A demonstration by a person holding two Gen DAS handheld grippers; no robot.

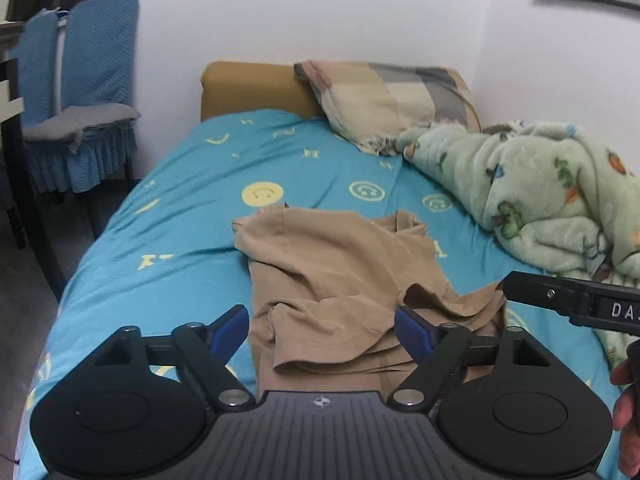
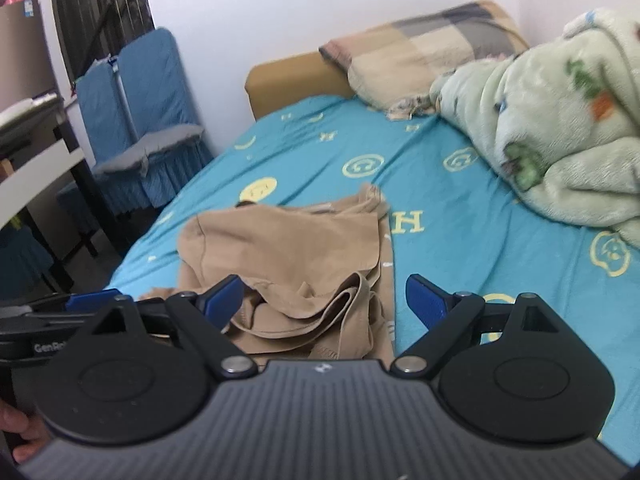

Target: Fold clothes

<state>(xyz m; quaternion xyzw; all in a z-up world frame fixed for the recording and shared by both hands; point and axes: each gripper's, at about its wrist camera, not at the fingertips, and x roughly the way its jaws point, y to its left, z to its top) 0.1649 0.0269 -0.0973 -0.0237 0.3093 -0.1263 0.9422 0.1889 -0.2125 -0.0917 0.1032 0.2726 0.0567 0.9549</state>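
Observation:
A tan T-shirt (image 1: 340,276) lies crumpled on the blue bedsheet (image 1: 168,216), its near hem bunched and a sleeve folded over. My left gripper (image 1: 322,330) is open, its blue pads spread either side of the shirt's near edge, just above it. My right gripper (image 2: 324,300) is open too, its jaws straddling the shirt's (image 2: 288,248) rumpled near part. In the left wrist view the right gripper's black finger (image 1: 560,294) reaches in from the right, beside the shirt's right edge. The left gripper's blue tip (image 2: 92,300) shows at the left of the right wrist view.
A green fleece blanket (image 1: 540,188) is heaped along the bed's right side. A patchwork pillow (image 1: 384,100) leans on the tan headboard (image 1: 248,88). A blue-covered chair (image 1: 80,92) and a dark table (image 2: 40,184) stand left of the bed.

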